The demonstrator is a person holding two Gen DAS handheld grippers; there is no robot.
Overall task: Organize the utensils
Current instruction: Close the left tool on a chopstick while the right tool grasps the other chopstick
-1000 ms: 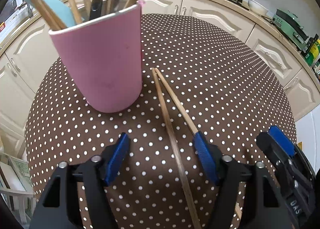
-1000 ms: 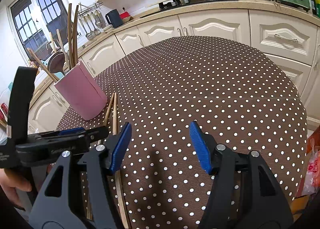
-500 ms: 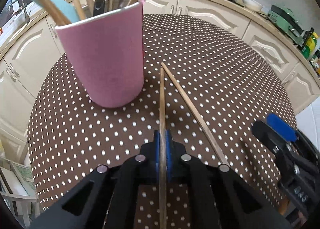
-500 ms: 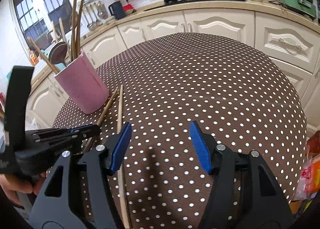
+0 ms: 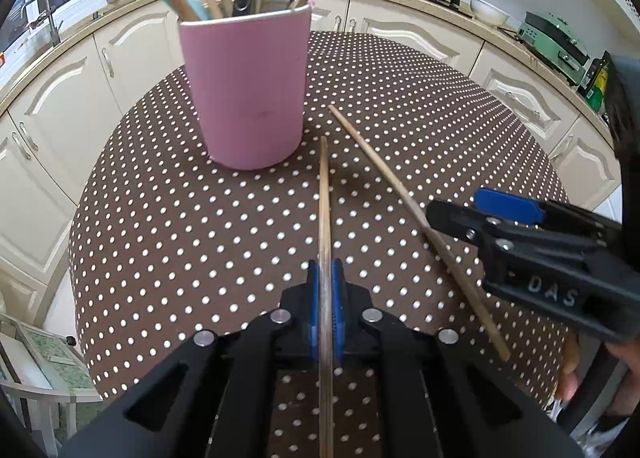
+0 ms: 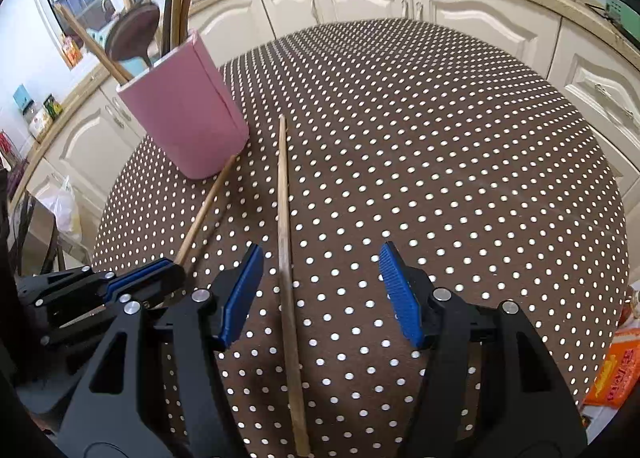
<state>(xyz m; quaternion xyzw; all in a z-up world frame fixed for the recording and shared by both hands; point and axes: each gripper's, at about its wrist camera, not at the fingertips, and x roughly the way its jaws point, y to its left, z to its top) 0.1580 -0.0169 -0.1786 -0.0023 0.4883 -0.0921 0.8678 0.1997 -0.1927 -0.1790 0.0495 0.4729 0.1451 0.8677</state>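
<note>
My left fingers are hiding the middle of the thin wooden chopstick they are clenching, its tip nearing the pink cylindrical utensil holder. My right fingers are hanging spread, straddling the second wooden chopstick lying on the polka-dotted brown worktop.

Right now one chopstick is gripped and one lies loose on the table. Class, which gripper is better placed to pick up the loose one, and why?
The right gripper. Its jaws are open with the loose chopstick lying between them, while the left gripper is shut on the other chopstick.
</note>
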